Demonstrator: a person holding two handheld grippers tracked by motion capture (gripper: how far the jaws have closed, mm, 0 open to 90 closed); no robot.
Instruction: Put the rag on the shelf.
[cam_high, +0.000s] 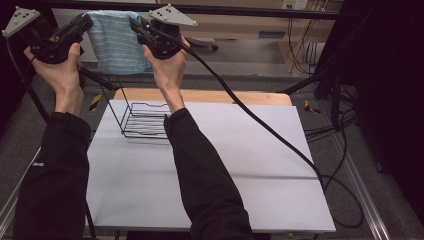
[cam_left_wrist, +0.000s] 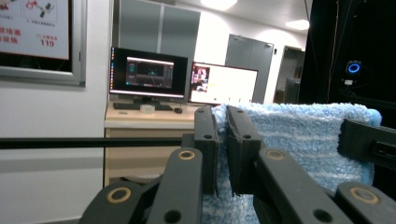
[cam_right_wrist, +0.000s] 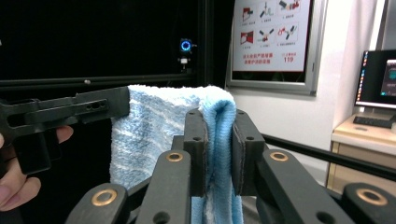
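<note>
Raising both grippers, arms outstretched, pinching towel.

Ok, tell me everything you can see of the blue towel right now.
The towel is light blue terry cloth with faint paler stripes, fluffy and soft-looking. It hangs folded in the air beyond the table's far edge, above the wire rack, touching neither. The left gripper pinches one top corner and the right gripper the other, jaws shut on the folded edge. The top edge runs roughly level between them; the rest drapes straight down.
</note>
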